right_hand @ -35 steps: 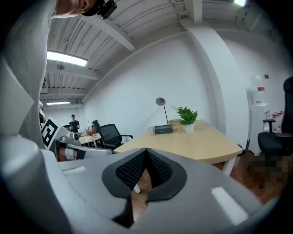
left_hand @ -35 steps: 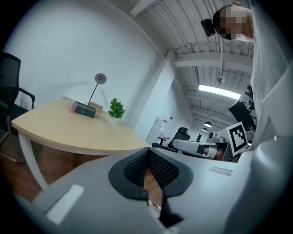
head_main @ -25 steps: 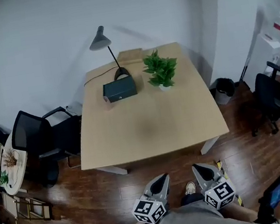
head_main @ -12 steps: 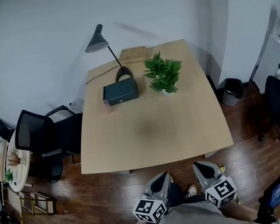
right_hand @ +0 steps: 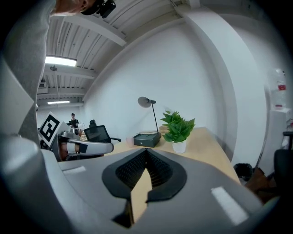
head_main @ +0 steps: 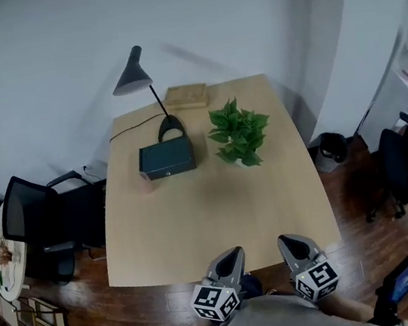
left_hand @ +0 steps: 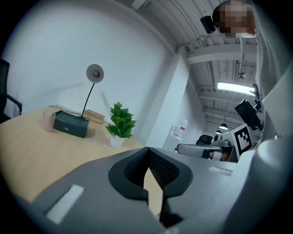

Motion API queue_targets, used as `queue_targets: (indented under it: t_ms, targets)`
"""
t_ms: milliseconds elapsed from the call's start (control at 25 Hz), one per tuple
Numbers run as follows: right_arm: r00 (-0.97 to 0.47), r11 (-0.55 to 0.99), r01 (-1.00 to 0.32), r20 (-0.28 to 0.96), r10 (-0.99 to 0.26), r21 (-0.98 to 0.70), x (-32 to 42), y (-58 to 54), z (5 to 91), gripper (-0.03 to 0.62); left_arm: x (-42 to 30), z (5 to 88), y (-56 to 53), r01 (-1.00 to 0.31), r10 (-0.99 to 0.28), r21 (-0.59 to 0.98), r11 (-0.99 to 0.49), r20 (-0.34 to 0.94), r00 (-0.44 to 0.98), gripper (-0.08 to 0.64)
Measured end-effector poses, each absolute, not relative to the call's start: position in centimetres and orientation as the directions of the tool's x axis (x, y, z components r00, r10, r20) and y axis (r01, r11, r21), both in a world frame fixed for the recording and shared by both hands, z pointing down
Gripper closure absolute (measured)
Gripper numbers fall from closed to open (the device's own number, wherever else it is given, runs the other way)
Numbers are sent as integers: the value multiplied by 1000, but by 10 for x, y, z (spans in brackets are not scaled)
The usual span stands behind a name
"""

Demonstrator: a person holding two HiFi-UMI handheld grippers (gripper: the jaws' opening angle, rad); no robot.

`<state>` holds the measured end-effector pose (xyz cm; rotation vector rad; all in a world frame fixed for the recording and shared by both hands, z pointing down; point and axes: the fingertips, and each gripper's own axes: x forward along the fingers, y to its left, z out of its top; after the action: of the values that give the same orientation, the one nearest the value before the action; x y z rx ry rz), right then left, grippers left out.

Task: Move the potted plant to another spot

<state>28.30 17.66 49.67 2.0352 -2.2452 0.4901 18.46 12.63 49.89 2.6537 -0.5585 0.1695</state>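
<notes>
The potted plant [head_main: 239, 134] has green leaves in a small white pot. It stands on the far right part of the light wooden table [head_main: 221, 224]. It also shows in the left gripper view, plant [left_hand: 120, 122], and in the right gripper view, plant [right_hand: 177, 126]. My left gripper [head_main: 233, 254] and right gripper [head_main: 286, 242] hang side by side at the table's near edge, well short of the plant. Both point toward it. The left gripper [left_hand: 148, 151] and the right gripper [right_hand: 146, 151] are shut, with nothing between the jaws.
A dark green box [head_main: 166, 158] and a black desk lamp [head_main: 132, 76] stand left of the plant, and a wooden box [head_main: 186, 96] lies at the far edge. A black chair [head_main: 42, 220] is at the table's left. A bin [head_main: 329, 149] and another chair [head_main: 402, 167] are at its right.
The table has come closer in the head view, and both grippers now reach its near edge. Their jaws have stayed shut, and the plant has not moved on the table.
</notes>
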Motion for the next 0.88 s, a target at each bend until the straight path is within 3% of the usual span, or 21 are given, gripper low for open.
queue_targets:
  t_ms: [320, 880]
  targets:
    - [-47, 14, -993, 274, -960, -121, 307, 91, 495, 588, 206, 507, 45, -363, -307, 393, -845, 201, 930, 566]
    - [-43, 5, -994, 369, -929, -105, 363, 15, 547, 588, 236, 553, -24, -447, -340, 410, -795, 308, 888, 566]
